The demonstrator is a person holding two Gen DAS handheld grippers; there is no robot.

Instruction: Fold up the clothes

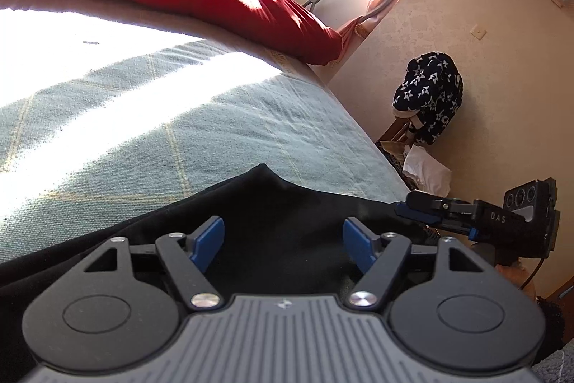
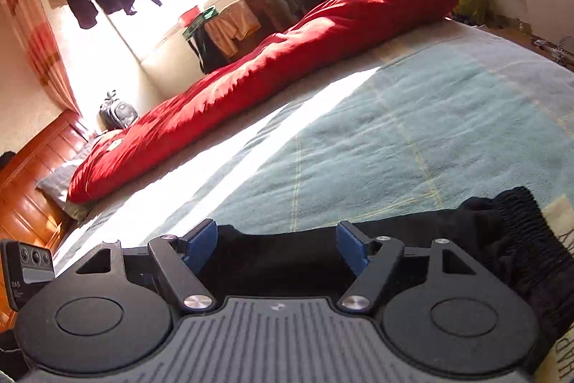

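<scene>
- Left gripper: blue pads spread wide, nothing pinched, low over the black garment; cloth lies under and between the pads.
- Right gripper: pads likewise spread, empty, low over the same black cloth. In the left view, though, its fingers look nearly closed at the garment's right edge, so its spread is judged from its own view.
- Black garment sits at the near edge of the bed, on the teal checked sheet. One peak of cloth pokes up ahead of the left gripper. Elastic ribbed waistband bunched to the right of the right gripper; probably trousers or shorts.
- Step, as a judgement: both tools poised at the near hem. Fits either reaching in to grasp for a fold, or having just let go of one; fold state hidden under the grippers.
- Any grasp here needs pads down on a single edge, both sides level, without snagging the sheet.
- Farther: red quilt along the far side of the bed, well apart from the garment.
</scene>
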